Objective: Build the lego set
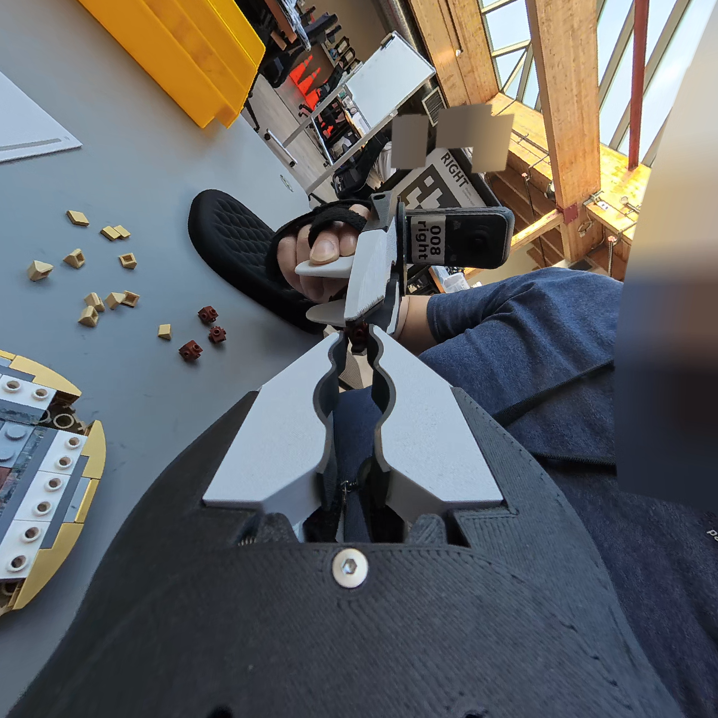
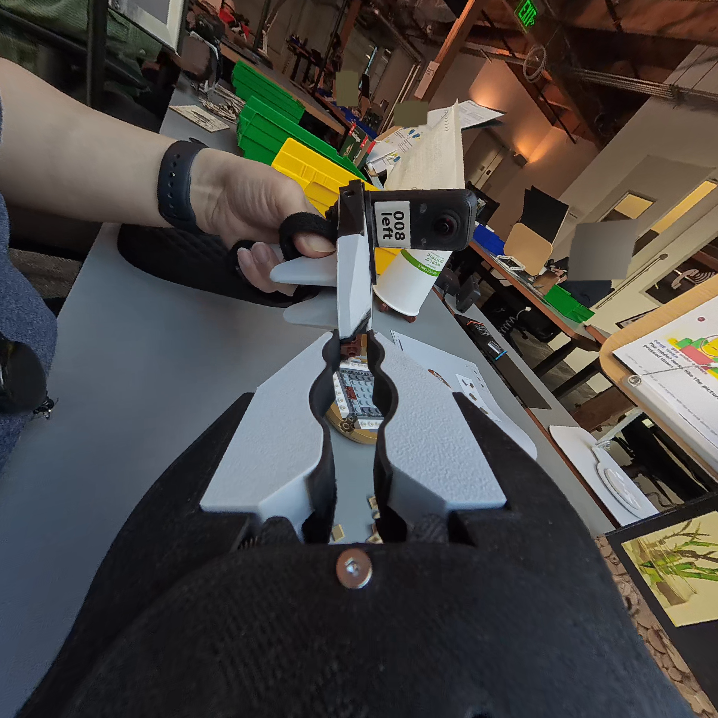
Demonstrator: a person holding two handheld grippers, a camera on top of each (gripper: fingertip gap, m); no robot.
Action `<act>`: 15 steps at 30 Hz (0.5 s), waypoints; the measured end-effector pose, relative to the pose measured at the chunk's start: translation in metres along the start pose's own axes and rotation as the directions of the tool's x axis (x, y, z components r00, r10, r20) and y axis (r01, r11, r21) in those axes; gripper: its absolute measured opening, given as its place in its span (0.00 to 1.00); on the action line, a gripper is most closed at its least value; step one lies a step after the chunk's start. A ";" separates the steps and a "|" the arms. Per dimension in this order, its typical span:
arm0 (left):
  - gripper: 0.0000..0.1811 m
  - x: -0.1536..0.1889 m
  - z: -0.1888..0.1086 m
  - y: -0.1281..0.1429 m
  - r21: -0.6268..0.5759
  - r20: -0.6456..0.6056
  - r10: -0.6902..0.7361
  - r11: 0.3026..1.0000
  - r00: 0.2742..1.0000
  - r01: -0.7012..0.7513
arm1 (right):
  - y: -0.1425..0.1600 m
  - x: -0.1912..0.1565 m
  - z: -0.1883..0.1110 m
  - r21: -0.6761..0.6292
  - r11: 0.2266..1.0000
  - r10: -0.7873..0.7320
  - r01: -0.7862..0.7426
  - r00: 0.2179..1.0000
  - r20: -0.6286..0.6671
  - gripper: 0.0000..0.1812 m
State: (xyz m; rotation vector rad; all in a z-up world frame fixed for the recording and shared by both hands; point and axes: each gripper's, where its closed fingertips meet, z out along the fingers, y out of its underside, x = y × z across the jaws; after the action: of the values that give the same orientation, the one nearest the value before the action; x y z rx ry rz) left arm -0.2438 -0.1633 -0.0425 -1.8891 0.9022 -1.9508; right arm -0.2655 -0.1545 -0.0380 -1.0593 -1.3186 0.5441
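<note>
Both grippers are raised above a grey table [image 1: 128, 202], tip to tip. In the left wrist view, the left gripper [image 1: 355, 342] has its fingers drawn close, and a small reddish-brown brick [image 1: 356, 335] sits between the tips; the right gripper [image 1: 363, 314] reaches the same brick from the opposite side, its fingers edge-on to the camera, so its gap cannot be read there. In the right wrist view, the right gripper [image 2: 351, 345] shows a narrow gap at the tips with the brown brick [image 2: 351, 347] in it, and the left gripper [image 2: 351, 328] meets it from above. Whether one gripper or both truly bear the brick cannot be told. On the table just beyond lie three more reddish-brown bricks [image 1: 209, 334] and about a dozen tan sloped pieces [image 1: 105, 268], scattered apart. The round, gold-rimmed lego model [image 1: 42, 478], with white and grey plates on top, rests at the table's near left. Farther back lie a black cushioned pad [image 1: 233, 244], a white booklet [image 1: 27, 124] and a yellow bin [image 1: 182, 54]. Beyond these stand a white paper cup [image 2: 412, 279] and green bins [image 2: 268, 116], then other workbenches in a workshop with timber beams [image 1: 563, 97] and a skylight.
</note>
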 end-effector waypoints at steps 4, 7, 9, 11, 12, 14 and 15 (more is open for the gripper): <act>0.05 0.000 -0.001 0.000 0.026 0.000 0.006 1.000 1.000 -0.006 | 0.001 0.000 0.001 -0.016 1.000 0.000 -0.001 1.000 -0.002 0.07; 0.05 -0.001 -0.001 0.002 0.024 0.014 0.014 1.000 1.000 -0.015 | 0.002 -0.002 0.002 -0.030 1.000 -0.008 0.009 1.000 0.009 0.07; 0.05 0.001 -0.002 0.000 0.037 0.002 0.019 0.999 1.000 -0.019 | -0.002 -0.001 0.002 -0.003 1.000 0.009 -0.009 1.000 0.002 0.07; 0.05 0.005 -0.002 -0.002 0.050 -0.020 0.021 0.999 1.000 -0.020 | -0.006 0.001 0.001 0.033 0.999 0.004 -0.003 1.000 -0.022 0.07; 0.05 0.010 -0.002 -0.004 0.056 -0.052 0.015 0.998 0.999 -0.012 | -0.011 0.003 0.001 0.059 0.998 -0.007 0.009 0.999 -0.042 0.08; 0.05 0.016 -0.002 -0.005 0.065 -0.108 -0.003 0.998 0.994 0.010 | -0.015 0.006 0.000 0.070 0.998 -0.002 0.006 0.998 -0.059 0.10; 0.05 0.019 -0.001 -0.006 0.070 -0.131 -0.008 0.997 0.991 0.018 | -0.016 0.007 0.000 0.069 0.998 0.008 -0.004 0.999 -0.052 0.11</act>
State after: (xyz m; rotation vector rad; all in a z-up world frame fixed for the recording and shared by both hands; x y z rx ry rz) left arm -0.2459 -0.1697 -0.0241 -1.7494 0.8450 -2.1062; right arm -0.2679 -0.1561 -0.0210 -1.0151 -1.2427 0.5587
